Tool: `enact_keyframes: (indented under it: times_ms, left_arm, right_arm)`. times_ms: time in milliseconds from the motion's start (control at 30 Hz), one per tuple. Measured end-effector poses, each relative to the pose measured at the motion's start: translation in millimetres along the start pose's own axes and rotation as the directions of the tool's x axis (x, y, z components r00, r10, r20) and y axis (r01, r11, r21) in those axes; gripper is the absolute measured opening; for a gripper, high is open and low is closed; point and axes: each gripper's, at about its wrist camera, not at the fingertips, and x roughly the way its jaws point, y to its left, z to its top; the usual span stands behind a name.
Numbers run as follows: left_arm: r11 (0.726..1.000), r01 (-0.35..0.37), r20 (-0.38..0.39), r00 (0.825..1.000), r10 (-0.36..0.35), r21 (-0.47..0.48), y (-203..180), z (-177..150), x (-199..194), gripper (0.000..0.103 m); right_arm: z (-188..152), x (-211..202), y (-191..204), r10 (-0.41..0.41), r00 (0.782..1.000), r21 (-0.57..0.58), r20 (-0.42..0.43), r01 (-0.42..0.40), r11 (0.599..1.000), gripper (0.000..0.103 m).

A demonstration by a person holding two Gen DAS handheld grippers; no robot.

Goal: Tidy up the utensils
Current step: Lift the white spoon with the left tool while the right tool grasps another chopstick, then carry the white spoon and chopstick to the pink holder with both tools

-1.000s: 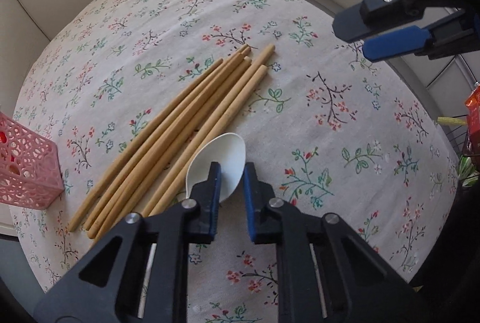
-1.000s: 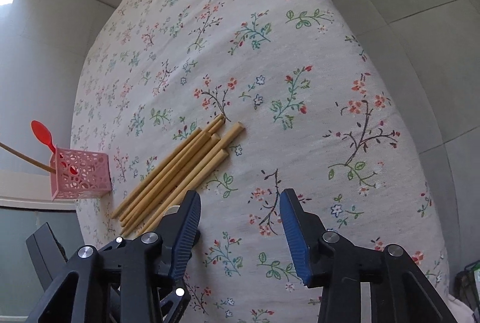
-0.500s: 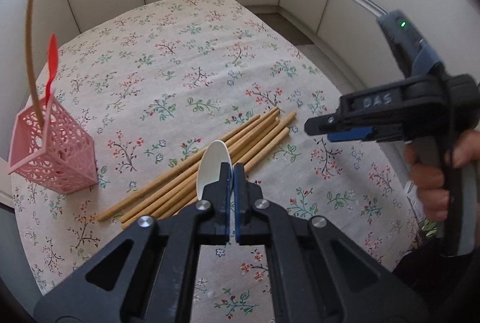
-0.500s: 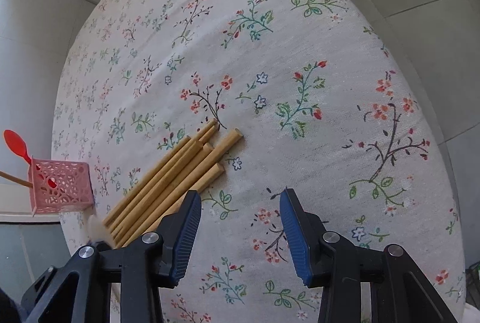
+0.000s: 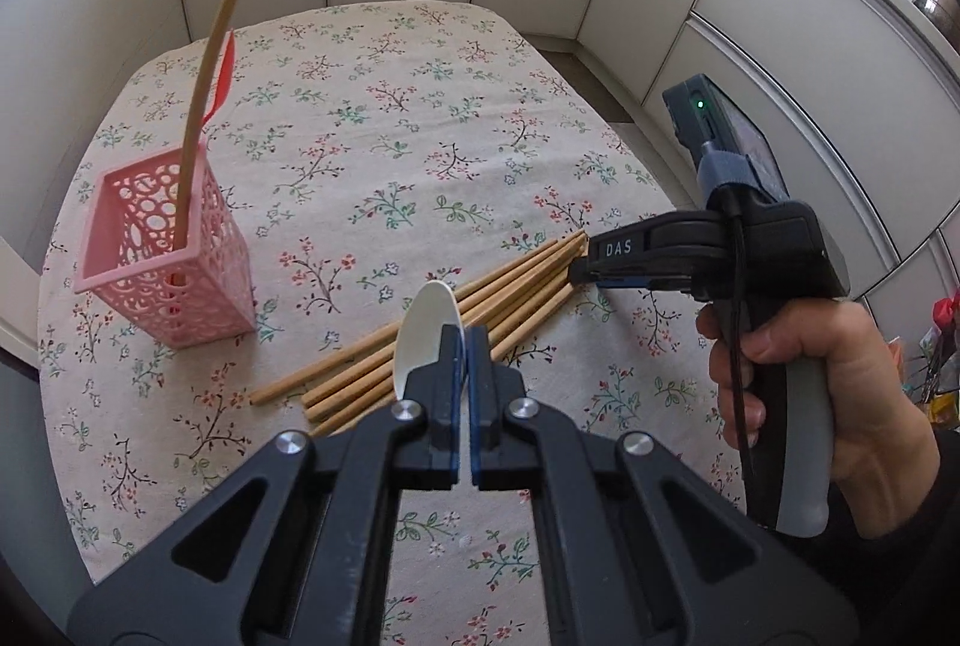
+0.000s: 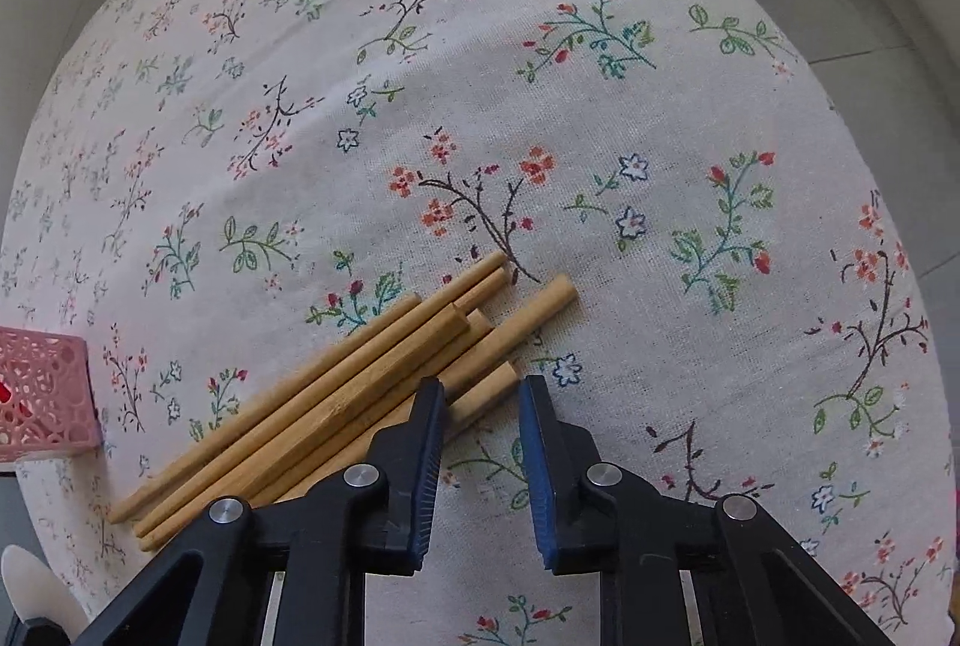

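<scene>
The left tool is clamped tight on a white spoon, whose bowl sticks up past the pads and sits lifted above the surface, which wears a flowered cloth. Under and beyond the spoon lies a bundle of wooden sticks, side by side and slanting from lower left to upper right. To the left of them stands a pink basket, upright, with one long stick and a red utensil standing in it. The right tool, held in a person's hand, points down at the upper ends of the sticks. Its jaws are closing with a clear gap left between them; the end of the nearest stick appears to lie in that gap, though whether the pads touch it is hard to say from this angle.
</scene>
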Motion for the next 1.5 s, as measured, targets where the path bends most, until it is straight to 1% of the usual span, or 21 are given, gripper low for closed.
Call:
enact_keyframes:
  times_ms: [100, 167, 233, 333, 400, 433, 467, 533, 567, 600, 733, 800, 933, 1033, 1133, 1200, 1233, 1333, 1433, 1500]
  left_arm:
    - [1.000, 0.001, 0.001, 1.000, -0.001, -0.006, 3.4, -1.7, -4.5, 0.002]
    - [1.000, 0.006, 0.004, 1.000, -0.006, -0.011, 5.8, -1.5, -8.0, 0.002]
    - [1.000, 0.009, 0.005, 1.000, -0.009, -0.015, 8.0, -1.1, -9.6, 0.002]
    - [1.000, 0.010, 0.005, 1.000, -0.010, -0.020, 11.5, -2.2, -12.1, 0.002]
    - [1.000, 0.009, 0.003, 1.000, -0.009, -0.020, 13.5, -2.9, -13.0, 0.002]
    - [1.000, 0.009, 0.002, 1.000, -0.009, -0.022, 13.9, -3.0, -13.4, 0.002]
    - [1.000, 0.010, 0.000, 1.000, -0.010, -0.024, 15.0, -2.9, -12.3, 0.002]
    - [1.000, 0.007, -0.002, 1.000, -0.007, -0.028, 16.6, -3.6, -12.9, 0.002]
    - [1.000, 0.006, -0.002, 1.000, -0.006, -0.030, 16.7, -3.6, -13.2, 0.002]
    - [0.999, 0.005, -0.001, 1.000, -0.005, -0.033, 17.5, -3.8, -14.0, 0.002]
    - [0.999, 0.000, 0.006, 1.000, 0.000, -0.045, 20.3, -5.7, -17.5, 0.002]
    - [0.999, 0.000, 0.019, 1.000, 0.001, -0.051, 21.1, -5.5, -20.4, 0.002]
    - [0.998, 0.017, 0.068, 0.998, -0.013, -0.060, 23.7, -2.4, -31.6, 0.002]
    - [0.996, 0.046, 0.126, 0.991, -0.037, -0.070, 26.7, 1.7, -46.8, 0.002]
    - [0.994, 0.078, 0.204, 0.977, -0.060, -0.081, 31.6, 6.3, -67.8, 0.002]
    - [0.991, 0.098, 0.269, 0.960, -0.071, -0.090, 36.7, 9.3, -84.4, 0.002]
    - [0.990, 0.105, 0.307, 0.949, -0.071, -0.096, 39.6, 10.6, -92.9, 0.002]
    - [0.987, 0.106, 0.423, 0.905, -0.047, -0.118, 50.7, 15.1, -113.9, 0.002]
    - [0.983, 0.098, 0.526, 0.850, -0.004, -0.152, 67.0, 20.5, -125.8, 0.002]
    - [0.977, 0.114, 0.582, 0.813, 0.014, -0.183, 80.8, 25.4, -127.6, 0.002]
  right_arm:
    - [-0.8, 3.5, 9.0, -0.036, 0.999, -0.023, -0.012, 0.035, 0.999, 0.023]
    - [-6.3, 3.7, 21.1, -0.080, 0.997, -0.083, -0.014, 0.078, 0.993, 0.023]
    - [-12.2, 4.1, 28.4, -0.108, 0.994, -0.127, -0.026, 0.104, 0.986, 0.023]
    - [-13.9, 5.1, 31.8, -0.127, 0.991, -0.140, -0.032, 0.121, 0.983, 0.023]
    - [-14.6, 6.6, 34.3, -0.123, 0.992, -0.142, -0.032, 0.118, 0.983, 0.023]
    - [-15.4, 8.6, 35.5, -0.107, 0.993, -0.144, -0.041, 0.100, 0.984, 0.019]
    - [-16.5, 10.1, 37.4, -0.102, 0.994, -0.149, -0.046, 0.094, 0.984, 0.018]
    - [-18.3, 11.8, 42.2, -0.114, 0.993, -0.172, -0.028, 0.108, 0.979, 0.010]
    - [-18.8, 12.0, 42.1, -0.110, 0.994, -0.174, -0.023, 0.105, 0.979, 0.009]
    - [-20.0, 12.2, 43.0, -0.098, 0.995, -0.167, -0.022, 0.093, 0.981, 0.008]
    - [-16.9, 8.7, 26.2, -0.001, 1.000, -0.114, -0.028, -0.002, 0.993, 0.007]
    - [-16.7, 3.9, 20.5, 0.026, 0.999, -0.098, -0.021, -0.028, 0.995, 0.007]
    - [-21.2, -24.9, 20.2, 0.099, 0.994, -0.108, 0.038, -0.094, 0.990, 0.007]
    - [-29.4, -57.9, 30.2, 0.153, 0.981, -0.155, 0.118, -0.134, 0.979, 0.007]
    - [-41.6, -93.1, 42.0, 0.215, 0.956, -0.212, 0.199, -0.172, 0.962, 0.007]
    - [-50.2, -116.9, 45.8, 0.252, 0.935, -0.248, 0.250, -0.189, 0.950, 0.007]
    - [-52.6, -126.9, 48.3, 0.269, 0.923, -0.264, 0.274, -0.196, 0.944, 0.007]
    - [-56.5, -150.6, 55.5, 0.313, 0.889, -0.299, 0.333, -0.215, 0.930, 0.007]
    - [-57.6, -167.3, 60.1, 0.351, 0.861, -0.323, 0.368, -0.235, 0.917, 0.007]
    - [-57.4, -173.9, 63.1, 0.369, 0.848, -0.334, 0.380, -0.246, 0.910, 0.007]
